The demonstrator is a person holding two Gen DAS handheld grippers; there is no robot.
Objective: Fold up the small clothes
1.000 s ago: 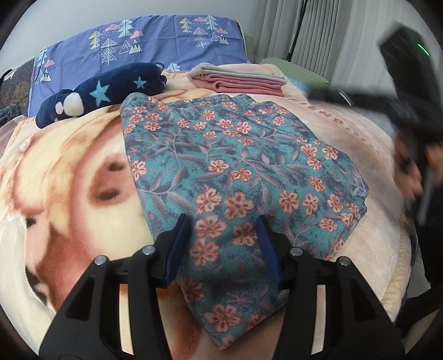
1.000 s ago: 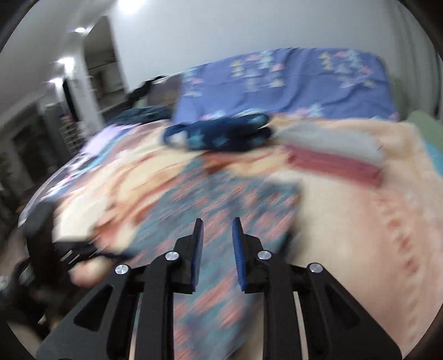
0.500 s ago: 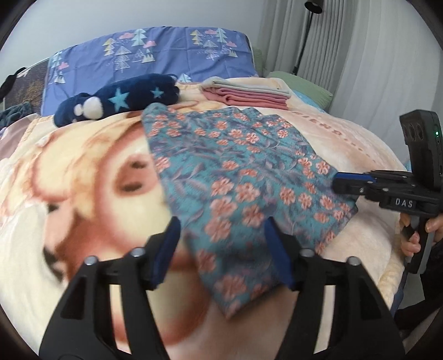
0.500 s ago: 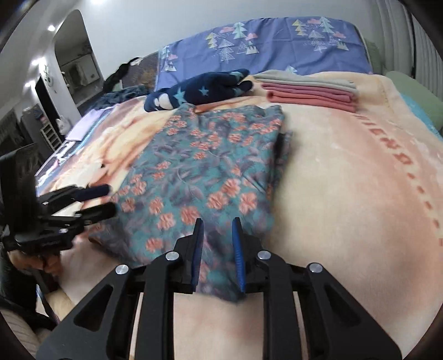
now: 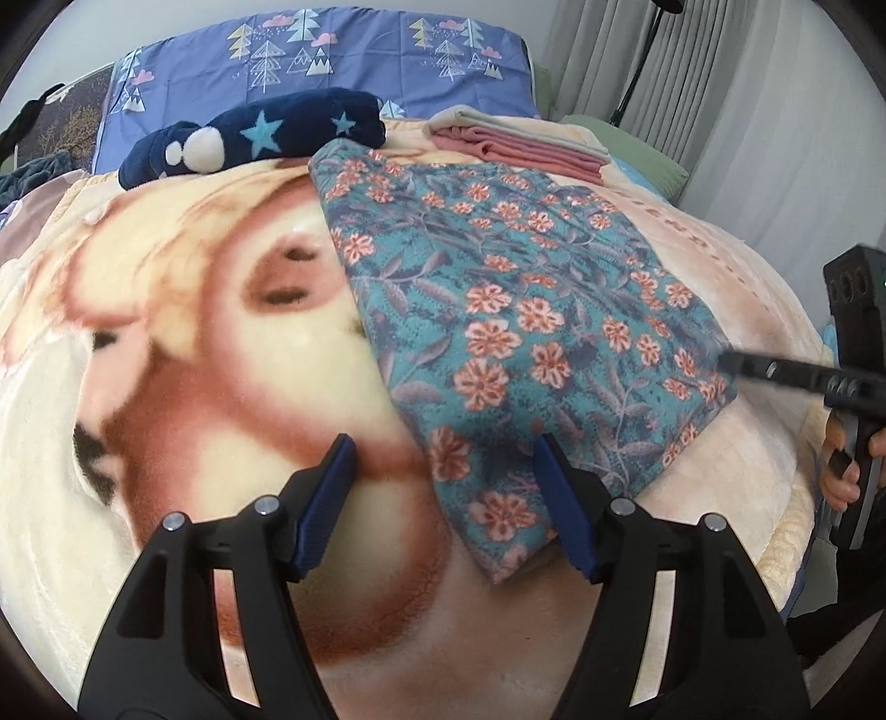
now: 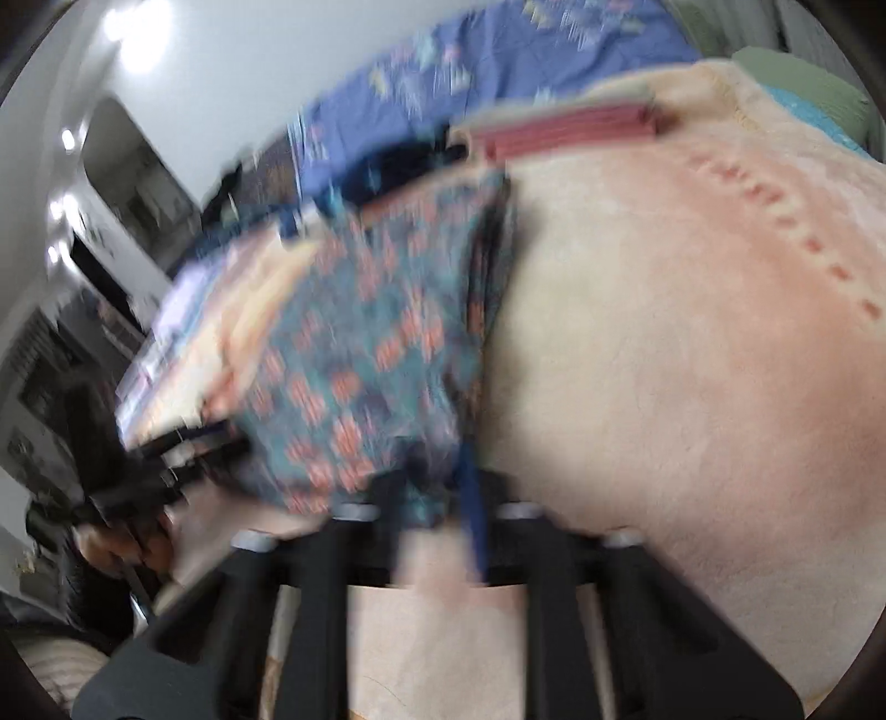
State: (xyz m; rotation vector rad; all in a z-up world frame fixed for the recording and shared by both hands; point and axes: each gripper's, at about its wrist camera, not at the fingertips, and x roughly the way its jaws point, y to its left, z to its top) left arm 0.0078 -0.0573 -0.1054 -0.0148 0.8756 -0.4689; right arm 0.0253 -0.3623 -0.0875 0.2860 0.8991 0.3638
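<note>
A teal floral garment [image 5: 498, 310] lies flat on the bed, folded into a long strip. My left gripper [image 5: 443, 448] hovers open over its near corner, one blue finger on each side of the corner and apart from it. In the left wrist view my right gripper [image 5: 731, 363] reaches in from the right, its tips at the garment's right edge. The right wrist view is blurred: the right gripper [image 6: 443, 487] has its jaws closing, with the edge of the floral garment [image 6: 360, 360] caught between them.
A plush blanket [image 5: 194, 332] with a big animal face covers the bed. At the back lie a navy star-patterned plush [image 5: 260, 138], a stack of folded pink and beige clothes [image 5: 520, 147] and a blue pillow [image 5: 332, 50]. Curtains hang at the right.
My left gripper's jaws widened and it shifted to the garment's near corner. The right gripper swung down to the garment's right edge, rolled, and drew its jaws together on the cloth.
</note>
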